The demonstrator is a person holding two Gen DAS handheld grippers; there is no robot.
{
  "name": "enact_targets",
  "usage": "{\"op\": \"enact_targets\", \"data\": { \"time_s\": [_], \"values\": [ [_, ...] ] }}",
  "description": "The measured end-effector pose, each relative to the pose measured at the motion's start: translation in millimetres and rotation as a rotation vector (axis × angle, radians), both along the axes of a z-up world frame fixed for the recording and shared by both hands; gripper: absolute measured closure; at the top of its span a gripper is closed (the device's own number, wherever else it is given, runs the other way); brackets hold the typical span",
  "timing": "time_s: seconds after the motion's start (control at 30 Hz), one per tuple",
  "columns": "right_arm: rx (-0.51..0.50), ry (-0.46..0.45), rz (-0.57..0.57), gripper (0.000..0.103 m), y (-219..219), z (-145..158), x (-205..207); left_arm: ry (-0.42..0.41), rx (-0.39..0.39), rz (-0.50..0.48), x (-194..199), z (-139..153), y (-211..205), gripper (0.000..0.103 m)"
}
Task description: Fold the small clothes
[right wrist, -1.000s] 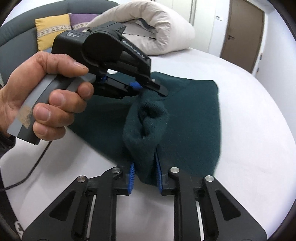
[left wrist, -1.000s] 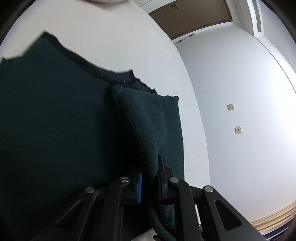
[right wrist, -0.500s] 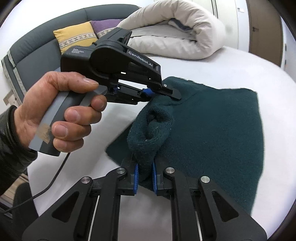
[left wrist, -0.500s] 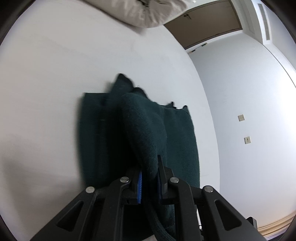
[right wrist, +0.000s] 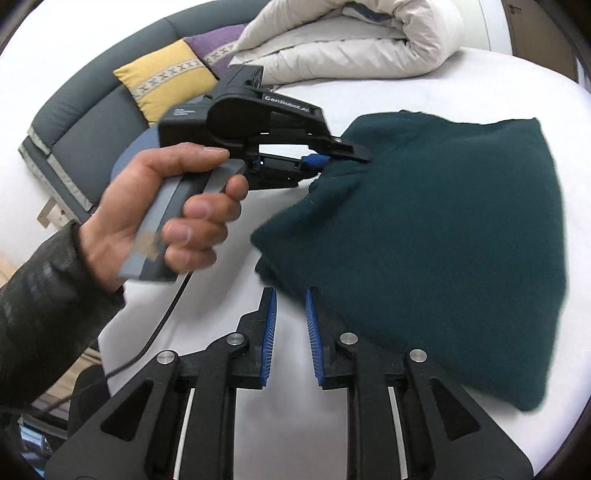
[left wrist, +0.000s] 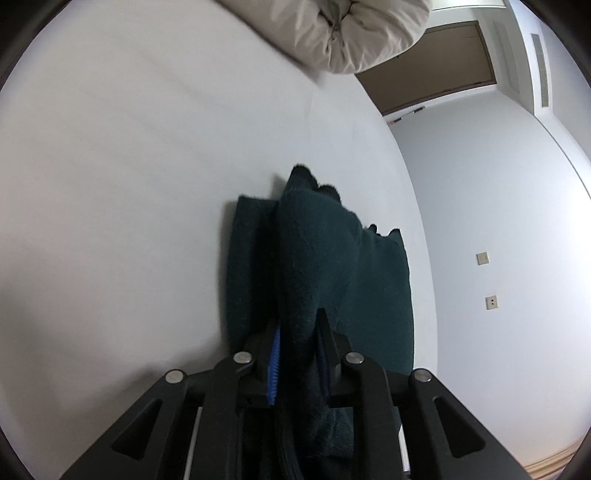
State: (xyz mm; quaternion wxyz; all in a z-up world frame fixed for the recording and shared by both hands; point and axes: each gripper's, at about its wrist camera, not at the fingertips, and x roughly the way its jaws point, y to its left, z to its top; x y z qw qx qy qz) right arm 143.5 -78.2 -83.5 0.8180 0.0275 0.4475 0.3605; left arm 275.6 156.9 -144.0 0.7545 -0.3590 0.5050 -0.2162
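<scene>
A dark green knitted garment [right wrist: 436, 236] lies folded over on the white bed [right wrist: 480, 77]. It also shows in the left wrist view [left wrist: 332, 266]. My left gripper [left wrist: 297, 332] is shut on a bunched edge of the garment and holds it just above the folded cloth; it shows from the side in the right wrist view [right wrist: 332, 157], held in a hand. My right gripper [right wrist: 290, 299] is open, with its jaws apart and nothing between them, at the garment's near left corner.
A rolled beige duvet [right wrist: 354, 40] lies at the back of the bed; it also shows in the left wrist view [left wrist: 343, 33]. A grey sofa [right wrist: 92, 136] with yellow [right wrist: 166, 77] and purple cushions stands at left. A wall and a door [left wrist: 436, 62] are to the right.
The garment has been folded over onto itself. My right gripper has let go of the cloth and opened, and the cloth has dropped flat. My left gripper still holds its edge.
</scene>
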Motion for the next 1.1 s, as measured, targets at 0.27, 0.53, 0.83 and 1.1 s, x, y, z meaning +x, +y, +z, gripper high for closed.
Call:
{"op": "enact_targets", "data": {
  "time_s": [0.27, 0.53, 0.83, 1.1],
  "values": [
    [0.021, -0.039, -0.288, 0.086, -99.6, 14.3, 4.7, -0.232, 0.227, -0.013, -51.1, 75.6, -22.1, 0.069],
    [-0.065, -0.012, -0.46, 0.086, -135.5, -7.3, 42.5, -0.215, 0.469, -0.082, -70.5, 45.1, -49.4, 0.077],
    [-0.06, 0.041, -0.438, 0.085, -112.3, -31.0, 70.7, -0.254, 0.57, -0.054, -85.8, 24.4, -40.0, 0.089],
    [-0.111, 0.035, -0.367, 0.085, -91.5, -34.6, 72.1, -0.233, 0.572, -0.004, -88.2, 16.0, -26.3, 0.059]
  ]
}}
